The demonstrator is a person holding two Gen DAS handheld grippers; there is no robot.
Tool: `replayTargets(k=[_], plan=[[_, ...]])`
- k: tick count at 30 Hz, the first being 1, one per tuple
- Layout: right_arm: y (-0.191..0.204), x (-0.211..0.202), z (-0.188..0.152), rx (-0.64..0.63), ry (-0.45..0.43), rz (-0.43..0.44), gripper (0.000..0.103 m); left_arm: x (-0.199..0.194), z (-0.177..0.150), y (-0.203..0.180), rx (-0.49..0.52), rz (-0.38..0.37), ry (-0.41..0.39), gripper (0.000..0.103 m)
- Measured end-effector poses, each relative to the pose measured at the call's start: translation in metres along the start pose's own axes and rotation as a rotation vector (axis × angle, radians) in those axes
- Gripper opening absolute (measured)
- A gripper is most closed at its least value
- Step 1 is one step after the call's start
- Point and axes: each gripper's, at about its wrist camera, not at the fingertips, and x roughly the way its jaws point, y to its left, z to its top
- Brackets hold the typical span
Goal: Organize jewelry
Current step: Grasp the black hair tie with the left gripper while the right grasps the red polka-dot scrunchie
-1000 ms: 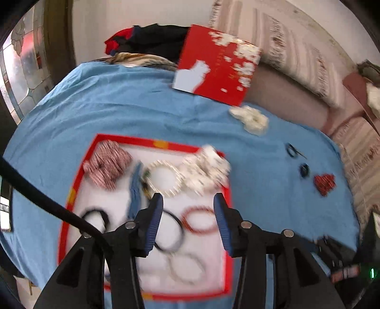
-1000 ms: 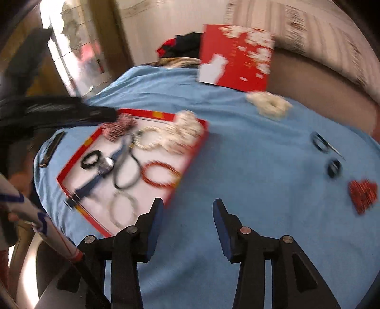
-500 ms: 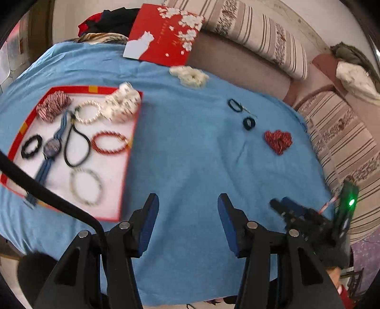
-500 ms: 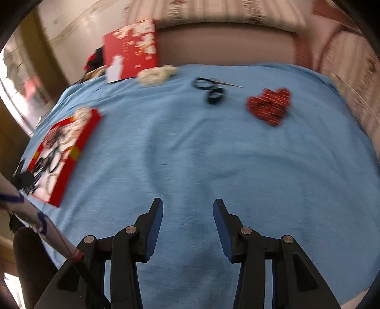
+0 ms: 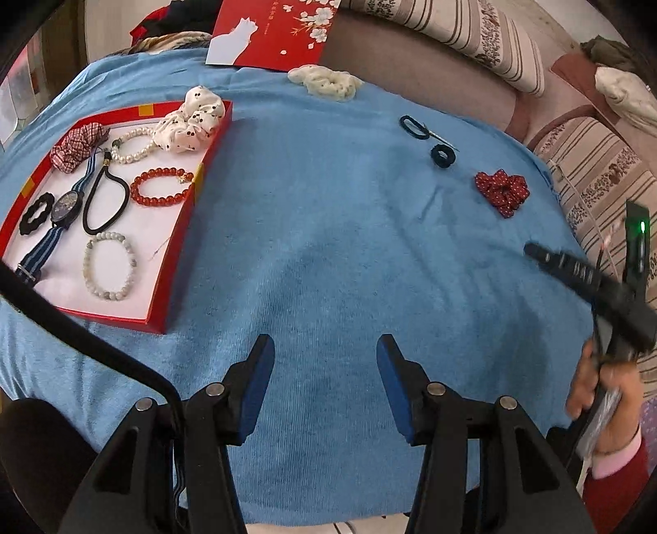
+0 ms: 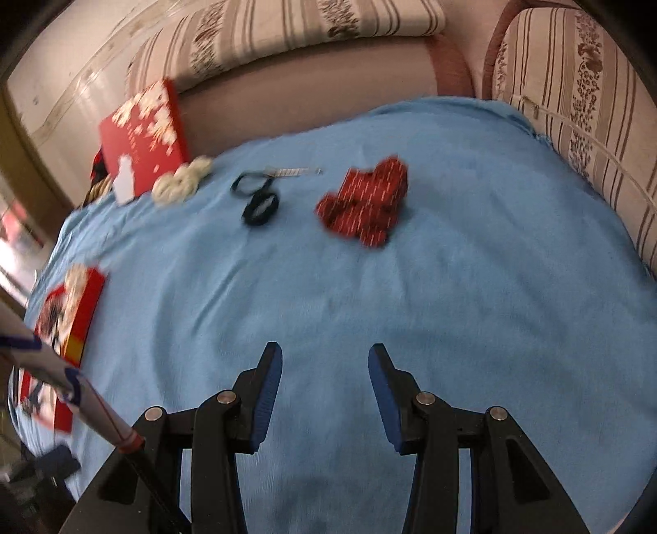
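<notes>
Blue cloth (image 5: 328, 246) spread in front of a striped sofa (image 6: 287, 24), red tray (image 5: 180, 246) off to your left already holding bracelets and a watch. Still loose on the cloth: the red scrunchie (image 6: 365, 205), a black hair tie (image 6: 260, 207) and a cream scrunchie (image 6: 180, 180). Both your grippers are spread apart and holding nothing. Your right gripper (image 6: 324, 382) looks the better bet, since the red scrunchie sits ahead of it, slightly right of centre. From your left gripper (image 5: 324, 369) it lies far off to the right (image 5: 501, 191).
</notes>
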Motion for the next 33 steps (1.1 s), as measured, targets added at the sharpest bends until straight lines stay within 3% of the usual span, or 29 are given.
replayTargets(k=[8, 15, 20, 24, 33], plan=[[-0.024, 0.04, 0.069, 0.064, -0.029, -0.085, 0.048, 0.013, 0.007, 0.002, 0.015, 0.029, 0.003, 0.05], [-0.039, 0.082, 0.092, 0.119, 0.016, -0.088, 0.051, 0.02, 0.029, -0.005, 0.064, 0.009, 0.0, 0.05], [-0.044, 0.092, 0.089, 0.116, 0.009, -0.05, 0.051, 0.035, 0.08, -0.026, 0.102, -0.034, -0.006, 0.05], [-0.05, 0.097, 0.083, 0.11, -0.014, -0.034, 0.044, 0.058, 0.126, -0.056, 0.148, -0.054, -0.015, 0.05], [-0.063, 0.101, 0.069, 0.14, -0.099, 0.047, 0.044, 0.144, 0.207, -0.124, 0.189, -0.113, 0.025, 0.045]])
